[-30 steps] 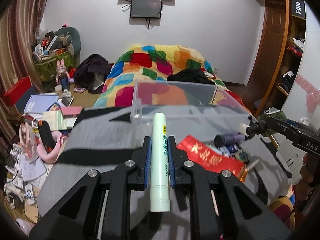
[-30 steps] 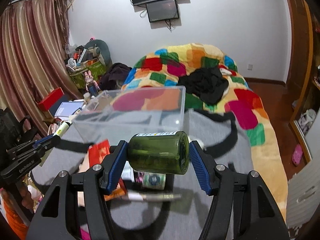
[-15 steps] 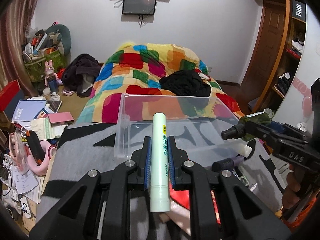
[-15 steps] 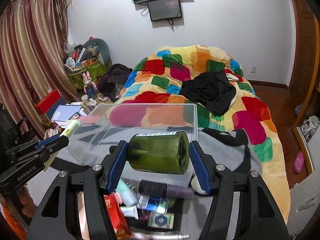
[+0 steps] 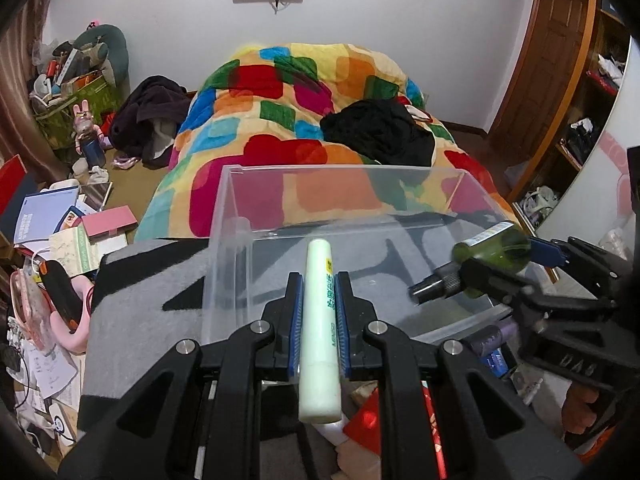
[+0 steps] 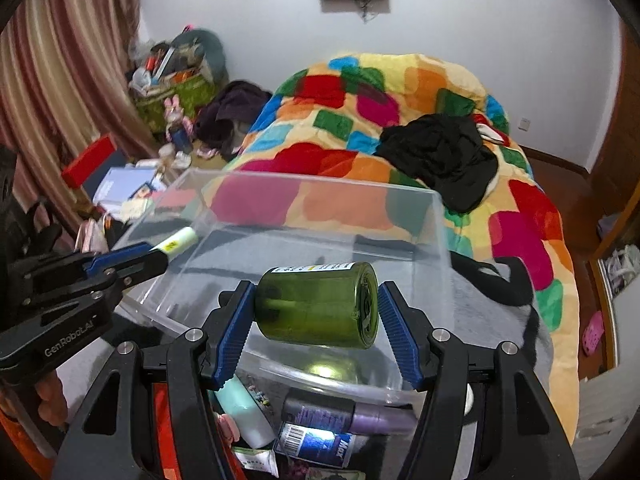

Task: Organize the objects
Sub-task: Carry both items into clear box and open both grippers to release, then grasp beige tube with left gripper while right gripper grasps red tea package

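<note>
Your left gripper (image 5: 318,306) clamped on the pale tube (image 5: 320,320), right gripper (image 6: 318,322) squeezing the green bottle (image 6: 318,304) (lying sideways), clear bin (image 6: 436,240) at 12 o'clock.

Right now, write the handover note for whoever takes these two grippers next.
Left gripper: shut on the pale green tube, held lengthwise over the near edge of the clear bin.
Right gripper: shut on the green bottle, held sideways above the bin's near right side.
Done: both items picked up and brought to the bin; nothing visibly inside it yet.
Left: release both into the bin, then collect what lies in front of it: the purple bottle, the mint bottle, the blue packet.
</note>
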Demonstrator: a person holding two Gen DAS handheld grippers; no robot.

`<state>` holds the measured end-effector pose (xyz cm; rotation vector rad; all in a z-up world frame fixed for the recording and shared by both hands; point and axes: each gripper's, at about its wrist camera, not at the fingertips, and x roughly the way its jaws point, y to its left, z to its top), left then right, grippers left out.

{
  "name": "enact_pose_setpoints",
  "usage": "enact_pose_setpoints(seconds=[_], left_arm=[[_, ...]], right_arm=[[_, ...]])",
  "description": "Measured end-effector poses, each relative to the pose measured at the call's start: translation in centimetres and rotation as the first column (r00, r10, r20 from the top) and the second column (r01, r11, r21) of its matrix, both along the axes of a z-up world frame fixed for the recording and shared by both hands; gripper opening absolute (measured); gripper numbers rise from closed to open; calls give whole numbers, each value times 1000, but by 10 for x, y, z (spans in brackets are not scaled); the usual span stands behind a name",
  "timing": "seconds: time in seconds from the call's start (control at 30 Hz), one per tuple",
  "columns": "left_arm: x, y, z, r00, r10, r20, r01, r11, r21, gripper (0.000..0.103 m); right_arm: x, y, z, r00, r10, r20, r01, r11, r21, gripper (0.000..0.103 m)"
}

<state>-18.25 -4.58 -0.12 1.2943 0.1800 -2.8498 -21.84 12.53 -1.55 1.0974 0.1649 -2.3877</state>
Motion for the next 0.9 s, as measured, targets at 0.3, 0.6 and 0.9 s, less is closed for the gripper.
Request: enact_pose_setpoints(seconds=[0.3,0.6,0.9], left_arm=[[2,4,1,1000,-18,1,18,1000,-10,15],[16,10,16,999,-31,-40,30,999,-22,27],[55,23,34,992,-45,-122,35,996,-83,67]], right_arm=[[-7,-15,-13,999,20,45,-22,999,38,60],[3,-9,-5,1000,22,11,-22,999,38,73],[27,20,13,999,20,-26,-21,1000,-11,80]])
